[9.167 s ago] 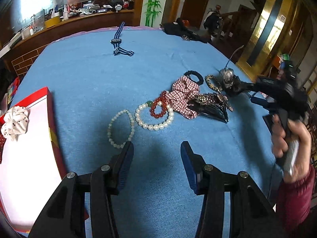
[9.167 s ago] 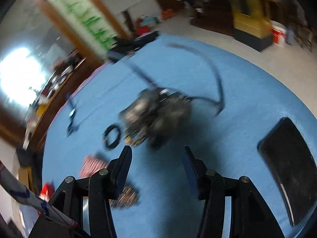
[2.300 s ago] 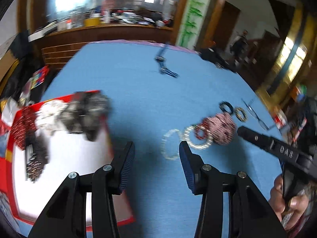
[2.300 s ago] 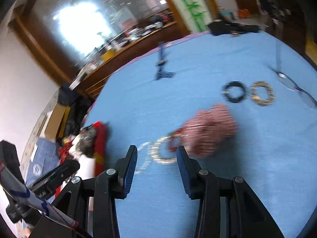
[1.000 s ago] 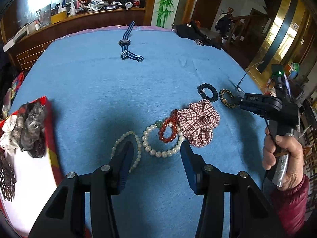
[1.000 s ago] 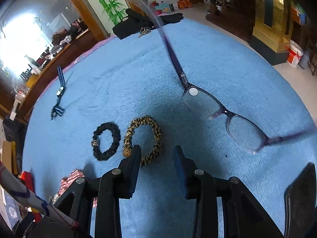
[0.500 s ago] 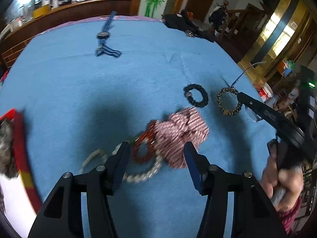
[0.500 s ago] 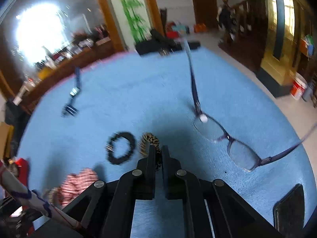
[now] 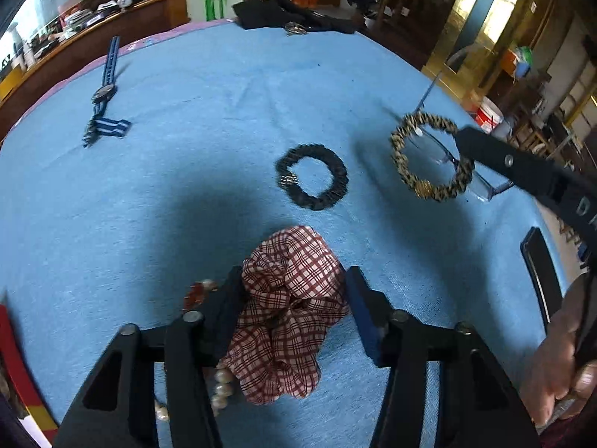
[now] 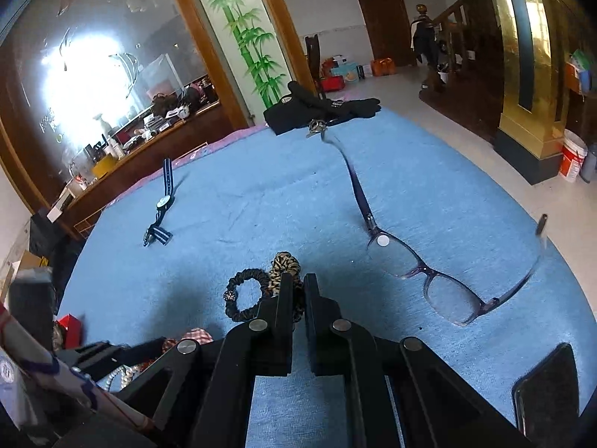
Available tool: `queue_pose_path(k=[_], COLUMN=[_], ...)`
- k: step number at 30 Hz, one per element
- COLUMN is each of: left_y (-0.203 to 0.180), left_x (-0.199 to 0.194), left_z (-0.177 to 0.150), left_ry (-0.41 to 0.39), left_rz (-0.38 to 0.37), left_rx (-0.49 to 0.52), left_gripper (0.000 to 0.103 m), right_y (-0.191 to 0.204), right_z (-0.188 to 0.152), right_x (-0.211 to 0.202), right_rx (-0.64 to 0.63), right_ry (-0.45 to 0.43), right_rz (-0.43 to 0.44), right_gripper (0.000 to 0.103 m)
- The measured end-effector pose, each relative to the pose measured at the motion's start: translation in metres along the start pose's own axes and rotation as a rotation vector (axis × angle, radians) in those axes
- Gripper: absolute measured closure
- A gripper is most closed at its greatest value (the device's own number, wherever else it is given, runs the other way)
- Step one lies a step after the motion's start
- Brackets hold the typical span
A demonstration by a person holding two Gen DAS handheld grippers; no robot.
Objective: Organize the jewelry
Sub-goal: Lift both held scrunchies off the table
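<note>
A red-and-white plaid scrunchie [image 9: 291,298] lies bunched on the blue tablecloth [image 9: 186,194]. My left gripper [image 9: 293,291] straddles it, its jaws closing, with both pads against the fabric. A red bead bracelet [image 9: 194,295] and a pearl bracelet [image 9: 222,384] peek out under the left finger. My right gripper [image 10: 296,283], held by a person's hand [image 9: 559,373], is shut on a leopard-print scrunchie [image 10: 285,265]. In the left wrist view that leopard-print scrunchie [image 9: 429,156] hangs from the right gripper [image 9: 462,140] above the cloth. A black scrunchie [image 9: 313,183] lies flat between the two.
Purple-framed glasses [image 10: 429,280] lie open to the right, a dark phone [image 10: 548,384] near the table's right edge. A blue striped watch [image 9: 104,93] lies far left, a black garment with keys [image 10: 317,108] at the back. The red box's edge [image 9: 15,354] shows at the lower left.
My left gripper has swung right and down over the plaid scrunchie and narrowed around it. The right gripper has shut on the leopard-print scrunchie and lifted it off the cloth.
</note>
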State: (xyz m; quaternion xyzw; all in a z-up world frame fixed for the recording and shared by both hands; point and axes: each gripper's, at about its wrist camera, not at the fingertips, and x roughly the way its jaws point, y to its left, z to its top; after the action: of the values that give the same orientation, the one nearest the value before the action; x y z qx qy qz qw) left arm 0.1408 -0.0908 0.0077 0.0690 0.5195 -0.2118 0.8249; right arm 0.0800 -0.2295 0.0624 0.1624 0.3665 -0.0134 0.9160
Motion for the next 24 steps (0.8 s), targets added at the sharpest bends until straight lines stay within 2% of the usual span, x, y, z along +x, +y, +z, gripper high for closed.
queue_pose_path(k=[1,4,15,18,22,24], left_y=[-0.001,0.001,-0.003,-0.005,-0.005,-0.006], left_x=[0.004,0.000,-0.082,-0.098,-0.113,-0.120], left_z=[-0.001,-0.004,-0.034,-0.046,-0.067,-0.077], left_ry=[0.009,-0.013,-0.157,-0.178,-0.191,-0.197], left_rz=[0.018,0.026,-0.001,-0.002,-0.012,-0.007], left_rx=[0.001,-0.026,-0.059,-0.059,-0.063,-0.067], left_gripper=[0.076,0.089,0.089,0.089,0.088,0.088], right_y=[0.001,0.002,0.012,0.016,0.015,0.019], right_z=[0.000,0.000,-0.001,-0.003,-0.013,-0.023], right_x=[0.000,-0.002,-0.022,-0.030,-0.043,-0.049], right_rx=[-0.001,-0.006,-0.054,-0.070,-0.043,-0.051], right_ry=[-0.003,-0.013,-0.068,-0.085,-0.061,-0.058], right_rz=[-0.001,-0.004,0.044,0.074,0.142,0.143], right_gripper=[0.098,0.098,0.098,0.098,0.098,0.097])
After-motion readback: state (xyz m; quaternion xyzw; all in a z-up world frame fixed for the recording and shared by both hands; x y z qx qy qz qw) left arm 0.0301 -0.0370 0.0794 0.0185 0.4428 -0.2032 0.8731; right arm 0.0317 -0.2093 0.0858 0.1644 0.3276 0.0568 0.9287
